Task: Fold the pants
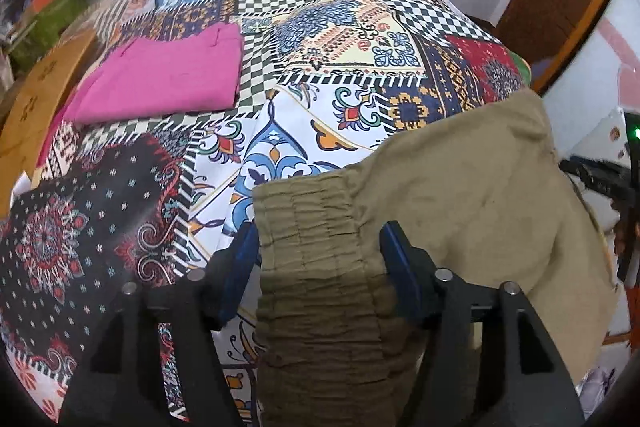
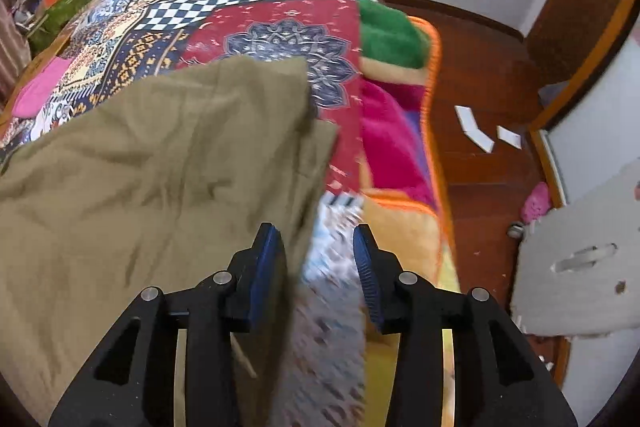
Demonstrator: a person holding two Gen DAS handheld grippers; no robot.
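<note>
Pants [image 1: 460, 187] of olive cloth lie on the patterned bedspread [image 1: 320, 27] near its front edge, already doubled over, their gathered waistband [image 1: 320, 267] between the spread jaws of the left gripper [image 1: 320, 259], which looks released. The right gripper [image 2: 320, 267] is parted too, grasping nothing, with the pants' edge just beside its left finger. A pink garment [image 1: 168, 71] sits folded farther back. Probably the fold is nearly done; a last tidy-up may remain.

Black hand-held gripper [image 2: 320, 255], blue pads [image 2: 266, 267]
</note>
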